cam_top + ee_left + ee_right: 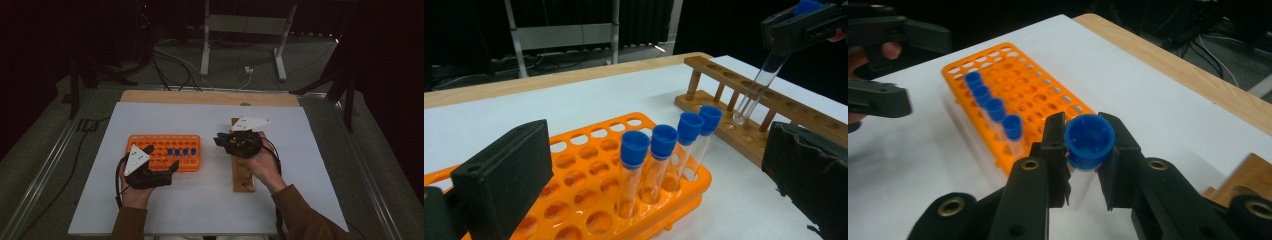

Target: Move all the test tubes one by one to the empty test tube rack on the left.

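Note:
An orange tube rack [150, 142] lies left of centre on the white sheet, with several blue-capped test tubes [180, 151] standing in a row at its right end. My left gripper [161, 157] stands open at the rack's near edge, its jaws wide apart on either side of those tubes [663, 145]. My right gripper [1088, 137] is shut on a blue-capped tube [1089, 141] just under its cap. The tube [756, 87] hangs tilted, its rounded end close above the wooden rack [724, 117]. The wooden rack [243, 175] lies under my right hand.
The white sheet [300, 165] covers most of a wooden table, whose bare edge [200, 96] shows at the back. Beyond it stand a metal frame [245, 25] and loose cables [175, 65] on the floor. The surroundings are dark.

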`<state>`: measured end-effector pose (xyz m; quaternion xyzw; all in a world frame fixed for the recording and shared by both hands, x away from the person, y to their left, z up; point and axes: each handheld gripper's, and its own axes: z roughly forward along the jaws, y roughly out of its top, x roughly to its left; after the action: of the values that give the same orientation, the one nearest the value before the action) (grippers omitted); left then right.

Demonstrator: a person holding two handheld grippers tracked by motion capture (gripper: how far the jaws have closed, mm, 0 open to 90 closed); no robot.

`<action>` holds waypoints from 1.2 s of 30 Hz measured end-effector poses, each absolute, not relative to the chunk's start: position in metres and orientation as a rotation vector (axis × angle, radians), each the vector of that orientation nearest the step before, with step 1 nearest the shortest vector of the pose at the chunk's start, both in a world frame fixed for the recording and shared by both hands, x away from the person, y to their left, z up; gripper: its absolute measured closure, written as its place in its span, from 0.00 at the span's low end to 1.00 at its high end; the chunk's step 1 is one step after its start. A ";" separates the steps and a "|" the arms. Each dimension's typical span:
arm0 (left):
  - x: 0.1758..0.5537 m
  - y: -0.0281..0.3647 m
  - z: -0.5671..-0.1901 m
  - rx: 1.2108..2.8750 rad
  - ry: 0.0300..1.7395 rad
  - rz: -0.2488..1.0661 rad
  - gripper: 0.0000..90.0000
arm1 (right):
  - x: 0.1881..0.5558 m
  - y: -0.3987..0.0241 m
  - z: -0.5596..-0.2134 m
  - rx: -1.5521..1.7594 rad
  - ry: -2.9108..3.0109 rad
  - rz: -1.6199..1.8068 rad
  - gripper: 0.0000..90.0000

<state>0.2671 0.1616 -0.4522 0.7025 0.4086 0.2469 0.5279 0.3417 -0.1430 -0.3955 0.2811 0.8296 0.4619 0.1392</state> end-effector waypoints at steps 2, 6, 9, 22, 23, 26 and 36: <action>0.267 0.160 -0.451 1.681 0.971 0.590 0.01 | 0.339 -0.140 -0.395 0.800 2.410 1.335 0.84; 0.266 0.156 -0.450 1.680 0.960 0.592 0.01 | 0.334 -0.135 -0.395 0.788 2.430 1.349 0.84; 0.265 0.153 -0.450 1.685 0.952 0.587 0.01 | 0.331 -0.131 -0.396 0.775 2.445 1.350 0.84; 0.262 0.129 -0.447 1.743 0.877 0.546 0.03 | 0.322 -0.119 -0.395 0.751 2.498 1.393 0.84; 0.261 0.128 -0.447 1.743 0.872 0.547 0.03 | 0.321 -0.118 -0.395 0.750 2.502 1.395 0.84; 0.259 0.122 -0.446 1.742 0.856 0.547 0.06 | 0.319 -0.114 -0.394 0.743 2.509 1.400 0.84; 0.253 0.098 -0.451 1.785 0.818 0.557 0.20 | 0.311 -0.102 -0.394 0.711 2.549 1.432 0.84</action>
<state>0.2532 0.0980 -0.4511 0.7453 0.3418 0.2327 0.5230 0.3114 -0.1020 -0.3940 0.2359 0.8453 0.4748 0.0662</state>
